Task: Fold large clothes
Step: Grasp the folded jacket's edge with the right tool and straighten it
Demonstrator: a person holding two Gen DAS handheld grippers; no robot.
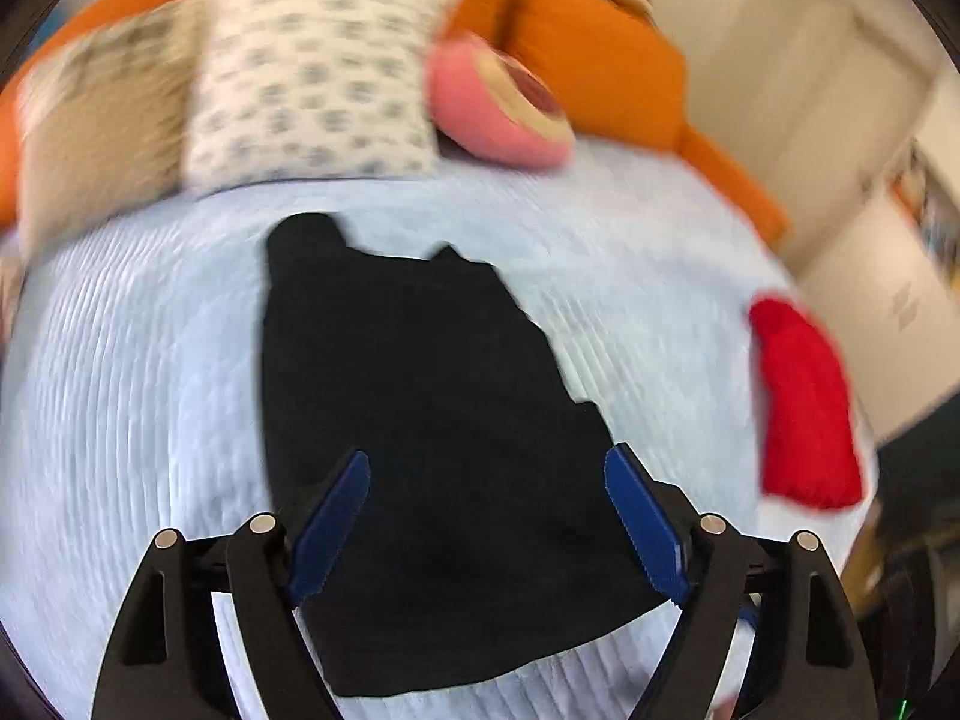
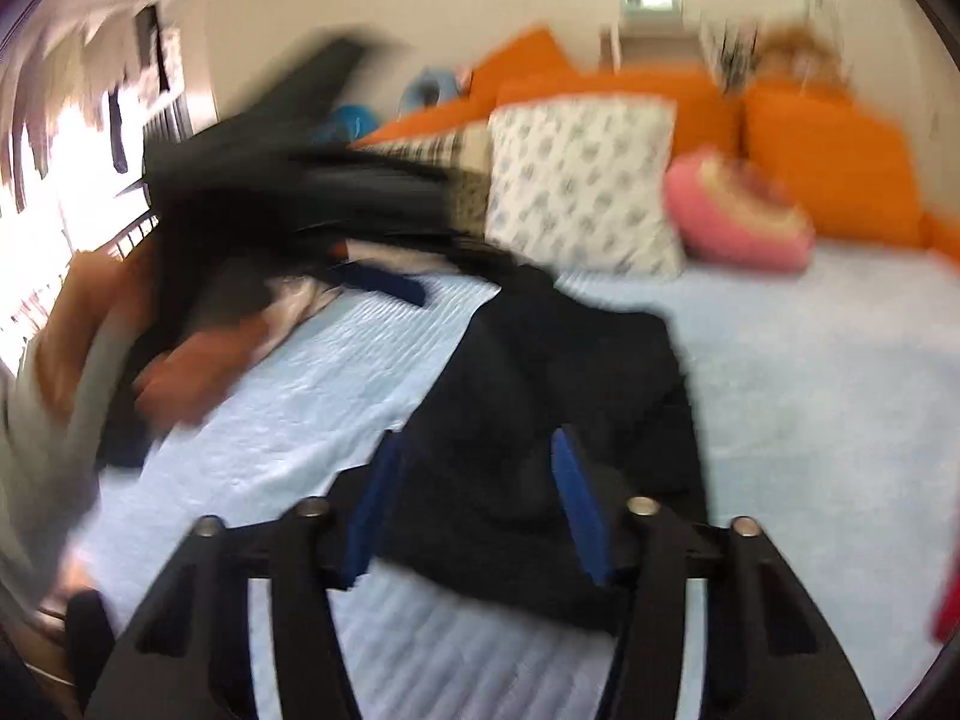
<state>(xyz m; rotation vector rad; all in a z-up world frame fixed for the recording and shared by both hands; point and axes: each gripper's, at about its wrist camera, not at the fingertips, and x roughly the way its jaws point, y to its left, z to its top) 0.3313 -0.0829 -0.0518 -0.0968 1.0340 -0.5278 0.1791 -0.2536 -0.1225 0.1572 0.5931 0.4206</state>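
Two hand-held grippers hang over a bed, each looking down its blue pads at the same dark garment. The left hand-held gripper (image 1: 486,516) stands released, its jaws spread wide with nothing pinched between them; the cloth seen in the gap lies below on the bed. The right hand-held gripper (image 2: 480,504) has its jaws part-way apart; dark cloth shows between the pads, but motion blur hides whether they press on it, so I cannot tell if it grasps.

The black garment (image 1: 432,420) lies flat near the middle of the pale blue quilted bedspread (image 1: 132,396), already doubled into a long, roughly rectangular shape with a stepped, uneven far edge. It looks like soft, limp, light fabric, matt and not slippery, so it should drape and sag when lifted and slide little on the quilt. I judge the near corners or the near hem to be the best places to take hold, one gripper at each, so the edge stays straight as it is carried over.

Further out, a red cloth (image 1: 804,414) lies near the bed's right edge. At the head of the bed sit a patterned white pillow (image 1: 318,78), a pink round cushion (image 1: 498,102) and orange cushions (image 1: 600,60). In the right wrist view a blurred person's arm (image 2: 198,372) reaches in from the left.
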